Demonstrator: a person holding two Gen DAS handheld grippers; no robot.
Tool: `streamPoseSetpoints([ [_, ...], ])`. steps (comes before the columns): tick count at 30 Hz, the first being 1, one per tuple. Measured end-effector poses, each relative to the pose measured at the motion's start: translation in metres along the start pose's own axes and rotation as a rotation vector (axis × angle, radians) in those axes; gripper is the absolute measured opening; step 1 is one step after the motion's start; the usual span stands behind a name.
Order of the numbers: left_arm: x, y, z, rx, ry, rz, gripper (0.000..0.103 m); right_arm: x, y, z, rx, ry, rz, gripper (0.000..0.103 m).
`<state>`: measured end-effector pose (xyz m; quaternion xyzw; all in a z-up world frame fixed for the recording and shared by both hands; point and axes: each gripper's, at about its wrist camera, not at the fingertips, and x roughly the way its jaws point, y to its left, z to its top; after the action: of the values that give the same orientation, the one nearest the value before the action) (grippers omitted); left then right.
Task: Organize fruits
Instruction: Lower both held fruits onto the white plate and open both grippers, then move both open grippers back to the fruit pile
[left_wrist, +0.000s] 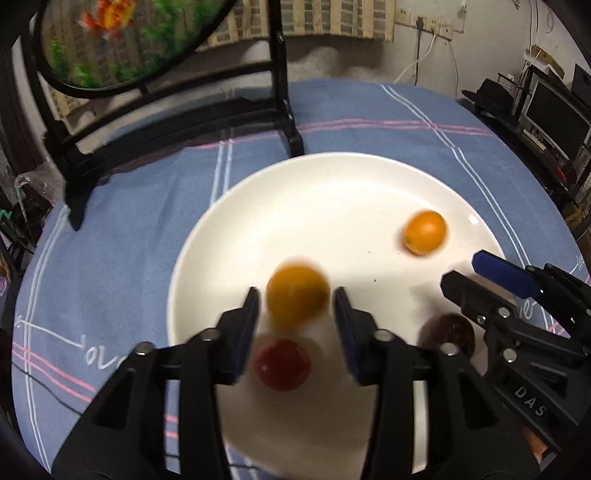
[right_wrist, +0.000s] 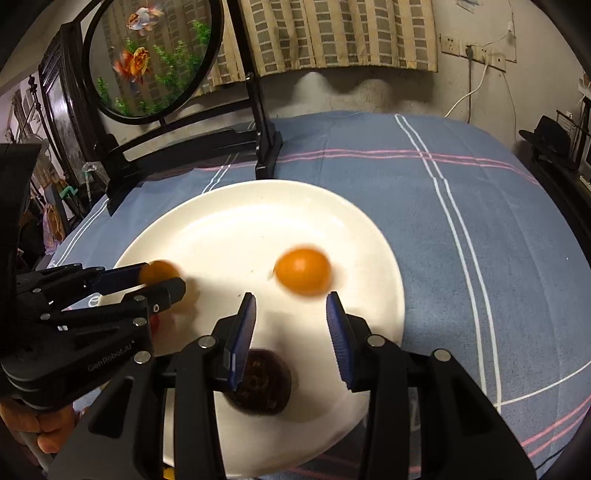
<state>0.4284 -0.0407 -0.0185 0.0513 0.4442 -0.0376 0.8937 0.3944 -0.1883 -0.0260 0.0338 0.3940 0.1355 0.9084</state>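
Observation:
A white plate (left_wrist: 332, 177) (right_wrist: 229, 218) lies on the blue checked cloth. On it are two orange fruits, a red fruit and a dark brown fruit. My left gripper (left_wrist: 297, 301) is open, with one orange fruit (left_wrist: 297, 301) (right_wrist: 159, 273) blurred between its fingertips. The red fruit (left_wrist: 282, 363) lies just below it between the fingers. My right gripper (right_wrist: 291, 301) (left_wrist: 469, 271) is open above the plate. The second orange fruit (right_wrist: 303, 271) (left_wrist: 424, 232) lies just beyond its tips. The brown fruit (right_wrist: 264, 384) (left_wrist: 447, 330) sits under its fingers.
A black stand (left_wrist: 284, 85) (right_wrist: 262, 122) with a round goldfish picture (right_wrist: 147, 55) (left_wrist: 122, 40) stands at the back of the table. A wall with sockets and cables lies behind. Dark shelves with equipment (left_wrist: 546, 110) are at the right.

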Motion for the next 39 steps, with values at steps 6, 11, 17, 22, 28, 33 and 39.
streamPoseSetpoints([
  [6, -0.075, 0.012, -0.035, 0.014, -0.159, 0.015, 0.093, -0.049, 0.013, -0.017, -0.072, -0.039, 0.004, 0.061],
  [11, -0.126, 0.028, -0.096, -0.025, -0.199, -0.023, 0.099, -0.092, 0.025, -0.059, -0.147, -0.052, 0.033, 0.061],
  [17, -0.153, 0.038, -0.181, -0.061, -0.256, -0.198, 0.1, -0.134, 0.035, -0.115, -0.255, -0.105, 0.066, 0.061],
  [22, -0.15, 0.026, -0.203, -0.028, -0.216, -0.118, 0.1, -0.139, 0.042, -0.148, -0.314, -0.049, 0.041, 0.061],
  [28, -0.156, 0.02, -0.214, 0.0, -0.237, -0.137, 0.1, -0.14, 0.035, -0.16, -0.276, -0.005, 0.023, 0.061],
  [33, -0.159, 0.018, -0.214, 0.011, -0.242, -0.131, 0.1, -0.142, 0.032, -0.164, -0.245, 0.017, 0.075, 0.061],
  [39, -0.161, 0.021, -0.215, -0.014, -0.25, -0.137, 0.1, -0.139, 0.035, -0.164, -0.242, 0.032, 0.102, 0.059],
])
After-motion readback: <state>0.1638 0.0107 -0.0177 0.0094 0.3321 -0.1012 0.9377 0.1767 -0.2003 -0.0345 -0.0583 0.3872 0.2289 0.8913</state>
